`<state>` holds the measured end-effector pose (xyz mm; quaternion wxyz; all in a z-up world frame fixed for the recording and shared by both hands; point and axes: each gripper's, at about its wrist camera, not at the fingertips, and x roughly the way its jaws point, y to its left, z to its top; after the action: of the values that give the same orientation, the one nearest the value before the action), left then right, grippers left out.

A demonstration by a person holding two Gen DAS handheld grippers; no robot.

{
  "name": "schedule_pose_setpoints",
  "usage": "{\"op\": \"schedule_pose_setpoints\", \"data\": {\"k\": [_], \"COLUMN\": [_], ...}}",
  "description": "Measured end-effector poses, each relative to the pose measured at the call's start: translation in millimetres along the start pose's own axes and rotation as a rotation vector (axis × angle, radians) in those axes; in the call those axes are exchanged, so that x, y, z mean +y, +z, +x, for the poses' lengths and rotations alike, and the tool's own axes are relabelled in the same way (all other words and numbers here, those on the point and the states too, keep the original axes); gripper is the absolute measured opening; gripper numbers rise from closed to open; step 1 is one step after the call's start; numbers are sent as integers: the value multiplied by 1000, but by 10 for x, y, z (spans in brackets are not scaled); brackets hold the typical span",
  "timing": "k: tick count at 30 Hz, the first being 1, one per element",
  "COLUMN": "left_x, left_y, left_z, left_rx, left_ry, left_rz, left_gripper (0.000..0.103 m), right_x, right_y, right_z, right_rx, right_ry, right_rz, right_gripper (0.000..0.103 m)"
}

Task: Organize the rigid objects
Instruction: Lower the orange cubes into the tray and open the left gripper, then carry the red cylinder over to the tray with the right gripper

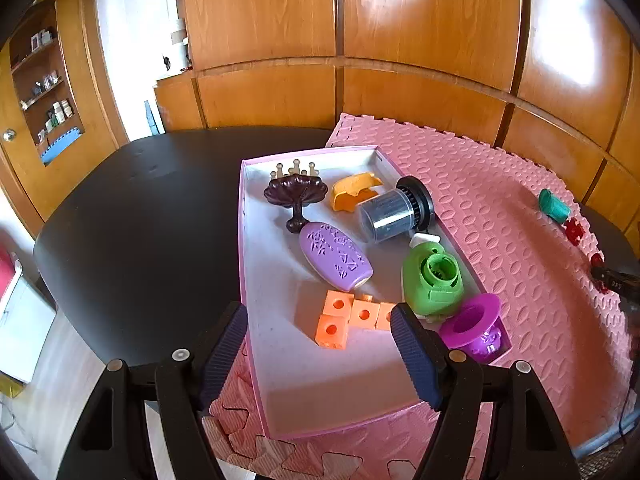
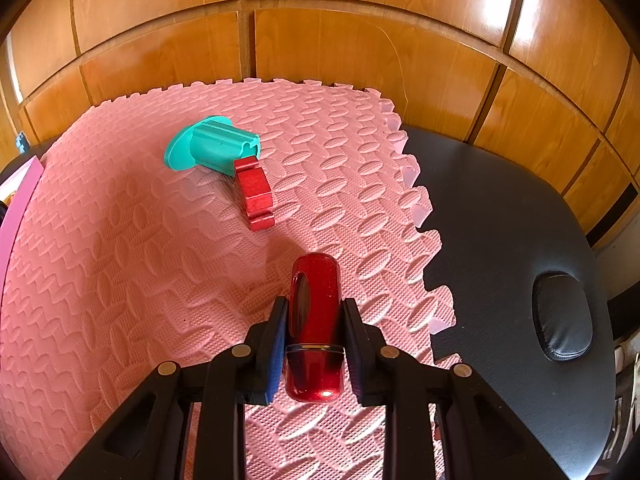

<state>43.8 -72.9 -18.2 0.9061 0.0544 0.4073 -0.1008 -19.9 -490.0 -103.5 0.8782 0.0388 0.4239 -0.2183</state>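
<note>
Item: red glittery capsule, clamped between the pads of the right gripper over the pink foam mat, long axis running 12 to 6 along the fingers. Destination: pink-rimmed tray, at 9 to 10 o'clock. Left gripper gapes empty over that tray.

on the table a foam mat, with a tray at its left edge. inside the tray, far end to near: a comb and scoop, a jar, a bottle, a punch, linked cubes. right of the tray on the mat, a flanged cup touching a notched block, with a capsule nearer.
</note>
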Motion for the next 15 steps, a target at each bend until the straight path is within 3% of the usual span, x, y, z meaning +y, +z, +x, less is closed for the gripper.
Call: {"op": "schedule_pose_setpoints", "data": {"k": [15], "left_x": [-24], "left_y": [-52], "left_z": [43], "left_rx": [24], "left_ry": [1], "left_rz": [3], "left_gripper": [74], "right_x": [10], "right_y": [-1], "right_z": [-5], "right_rx": [-4], "right_ry": [-6], "right_rz": [-8], "right_gripper": [25]}}
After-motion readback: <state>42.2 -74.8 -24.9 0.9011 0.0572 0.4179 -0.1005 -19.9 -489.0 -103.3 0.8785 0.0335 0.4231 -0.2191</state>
